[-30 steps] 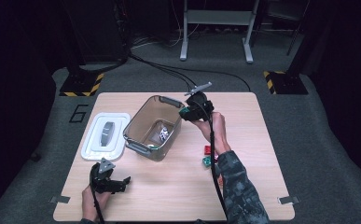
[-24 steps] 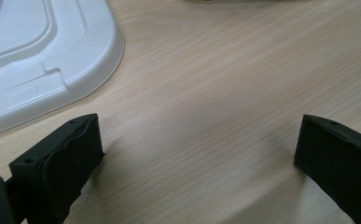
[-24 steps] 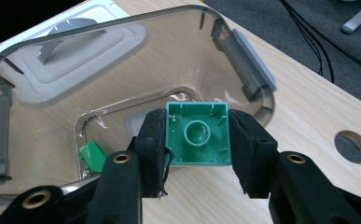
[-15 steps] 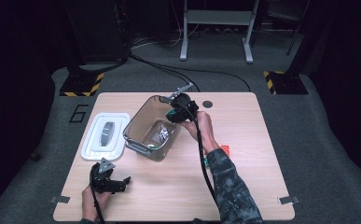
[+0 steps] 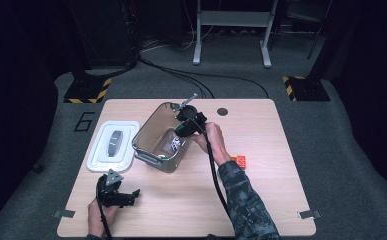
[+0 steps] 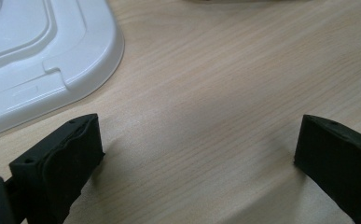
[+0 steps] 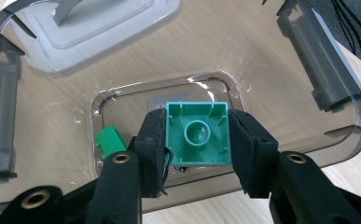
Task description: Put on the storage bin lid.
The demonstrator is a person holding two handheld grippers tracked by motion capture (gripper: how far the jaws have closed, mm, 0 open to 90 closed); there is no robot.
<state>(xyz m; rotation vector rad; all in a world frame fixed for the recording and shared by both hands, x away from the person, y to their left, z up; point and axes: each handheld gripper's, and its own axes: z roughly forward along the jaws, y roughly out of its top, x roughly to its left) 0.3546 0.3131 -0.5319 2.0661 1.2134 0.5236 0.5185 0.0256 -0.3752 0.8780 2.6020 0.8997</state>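
Note:
My right gripper (image 7: 197,142) is shut on a teal toy brick (image 7: 198,134), hollow underside toward the camera, and hangs over the open clear plastic bin (image 7: 10,98). A small green brick (image 7: 109,142) lies on the bin's floor. In the high view the right gripper (image 5: 183,129) is above the bin (image 5: 148,132), near its right rim. My left gripper (image 5: 118,195) rests near the table's front left edge. In its own view the left gripper (image 6: 194,156) stands open over bare wood.
The bin's white lid (image 5: 112,145) lies flat to the left of the bin, its corner in the left gripper view (image 6: 43,60). An orange brick (image 5: 240,161) sits on the table by the right forearm. A round hole (image 5: 222,111) marks the tabletop's back.
The right hand has carried the teal brick leftward and down, from beside the bin's right rim to over its inside. The left gripper has stayed put.

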